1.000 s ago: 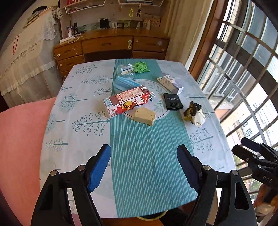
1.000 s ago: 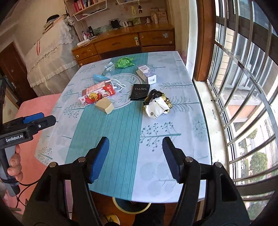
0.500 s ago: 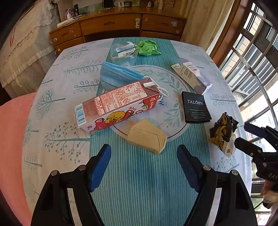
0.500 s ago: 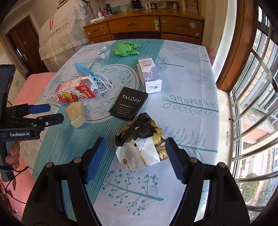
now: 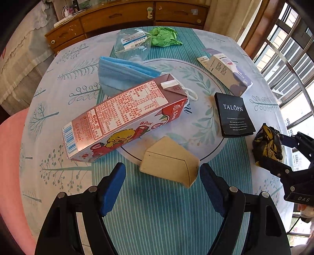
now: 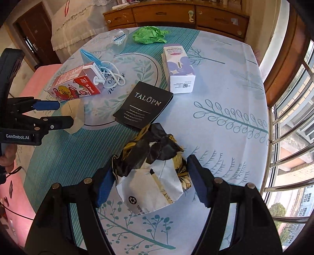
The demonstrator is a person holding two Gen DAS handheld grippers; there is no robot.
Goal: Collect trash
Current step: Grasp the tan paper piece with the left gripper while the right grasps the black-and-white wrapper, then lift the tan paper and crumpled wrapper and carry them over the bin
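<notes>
Trash lies on a round table (image 5: 176,215). My left gripper (image 5: 162,176) is open, its blue pads on either side of a tan cardboard box (image 5: 168,166). Beyond it lie a red B.Duck carton (image 5: 121,117), a blue face mask (image 5: 121,74), a clear plastic bag (image 5: 133,43), green crumpled paper (image 5: 164,36), a white and purple box (image 5: 225,72) and a black TALOPN packet (image 5: 233,115). My right gripper (image 6: 150,176) is open around a crumpled black, gold and white bag (image 6: 155,168). That bag also shows in the left wrist view (image 5: 266,145).
A wooden dresser (image 5: 127,15) stands behind the table. A pink seat (image 5: 9,176) is at the left. Barred windows (image 6: 290,137) are at the right. The left gripper also shows at the left edge of the right wrist view (image 6: 58,113).
Both grippers have moved forward and down over the table. The left one has come up to the tan box, the right one has come around the crumpled bag. Both stay open.
</notes>
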